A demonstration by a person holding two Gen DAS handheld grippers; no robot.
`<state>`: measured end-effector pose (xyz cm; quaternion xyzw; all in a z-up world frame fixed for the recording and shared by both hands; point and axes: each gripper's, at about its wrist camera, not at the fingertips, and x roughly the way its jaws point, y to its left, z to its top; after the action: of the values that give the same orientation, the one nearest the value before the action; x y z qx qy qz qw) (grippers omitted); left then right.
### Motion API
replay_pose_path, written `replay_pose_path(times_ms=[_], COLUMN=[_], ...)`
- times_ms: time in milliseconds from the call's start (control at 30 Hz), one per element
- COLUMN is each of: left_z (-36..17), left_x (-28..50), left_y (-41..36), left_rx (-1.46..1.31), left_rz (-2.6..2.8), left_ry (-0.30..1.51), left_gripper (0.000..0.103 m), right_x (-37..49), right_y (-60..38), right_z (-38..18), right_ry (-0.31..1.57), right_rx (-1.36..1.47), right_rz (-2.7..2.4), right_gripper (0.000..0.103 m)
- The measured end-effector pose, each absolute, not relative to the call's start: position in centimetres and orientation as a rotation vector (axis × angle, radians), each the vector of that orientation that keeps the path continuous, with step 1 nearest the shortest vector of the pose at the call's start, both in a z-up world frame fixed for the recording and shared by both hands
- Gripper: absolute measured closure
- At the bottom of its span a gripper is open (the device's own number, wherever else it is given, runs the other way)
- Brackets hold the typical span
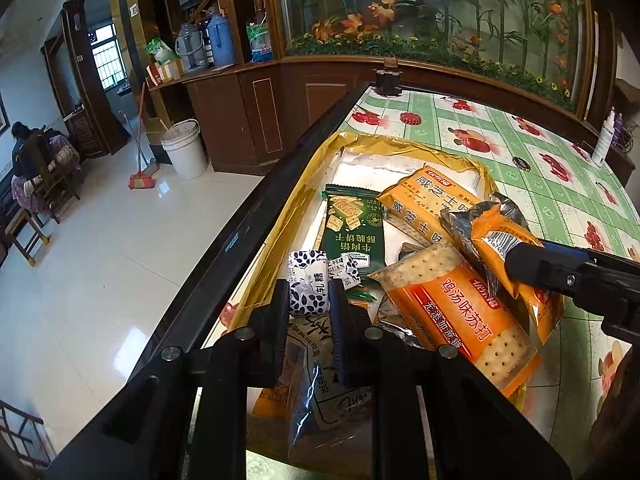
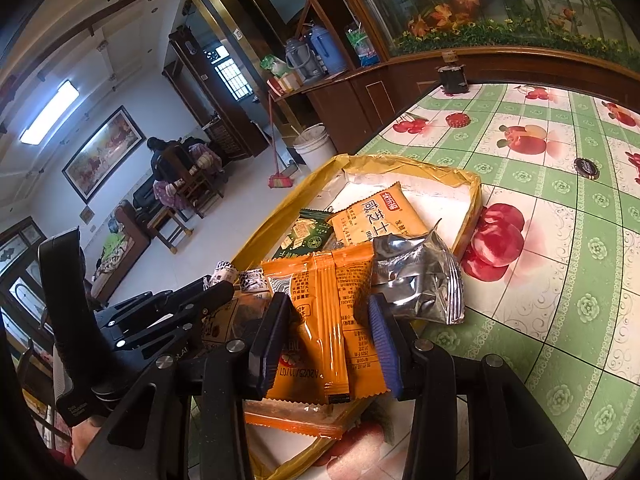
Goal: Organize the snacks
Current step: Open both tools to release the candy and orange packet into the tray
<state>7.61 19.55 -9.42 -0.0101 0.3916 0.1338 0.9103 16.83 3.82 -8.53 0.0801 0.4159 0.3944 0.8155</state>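
- Left tongs [image 1: 309, 296]: closed on a small white candy packet with a dark blue leaf print [image 1: 308, 286], held over the near left part of the box
- Shallow gold-rimmed box [image 1: 404, 145]: lies on the surface [image 1: 520, 136] covered with a green-and-fruit oilcloth; holds the loose snacks
- Dark green cracker packet [image 1: 354, 230]: flat in the box, just beyond the left tongs
- Orange soda cracker pack with clear window [image 1: 460, 312]: lies right of the left tongs, tilted across other packets
- Yellow cheese cracker packet [image 1: 424, 196]: lies toward the far side of the box
- Right tongs [image 2: 330, 340]: pads press both sides of an orange packet [image 2: 332, 312], gripping it above the box
- Crumpled silver wrapper [image 2: 420, 276]: rests at the box's right edge, touching the orange packet
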Motion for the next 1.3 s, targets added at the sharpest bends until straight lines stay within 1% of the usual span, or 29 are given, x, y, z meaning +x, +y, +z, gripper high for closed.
replay_pose_path(times_ms=[767,867,933,1000,1033,1300], left_z=[-9.7,-9.6,-9.6,-9.5,-9.5,-9.4], left_x=[7.9,7.7,7.7,7.6,7.5,7.1], left_y=[19.6,19.7,19.7,19.8,19.7,19.5], left_rx=[-0.031,-0.04,-0.042,-0.046,-0.045,-0.052], left_rz=[0.274,0.273,0.272,0.27,0.27,0.27], left_ry=[0.818,0.819,0.82,0.819,0.818,0.815], left_gripper=[0.086,0.086,0.086,0.086,0.086,0.086], right_x=[18.4,18.8,18.8,18.6,18.6,17.1], right_y=[6.5,7.1,7.0,6.7,6.5,3.6], right_z=[-8.2,-8.2,-7.9,-7.6,-7.5,-6.1], right_ry=[0.867,0.877,0.869,0.857,0.85,0.81], right_rx=[0.145,0.136,0.156,0.163,0.165,0.202], right_rz=[0.841,0.835,0.836,0.83,0.825,0.802], right_gripper=[0.06,0.059,0.053,0.05,0.046,0.046])
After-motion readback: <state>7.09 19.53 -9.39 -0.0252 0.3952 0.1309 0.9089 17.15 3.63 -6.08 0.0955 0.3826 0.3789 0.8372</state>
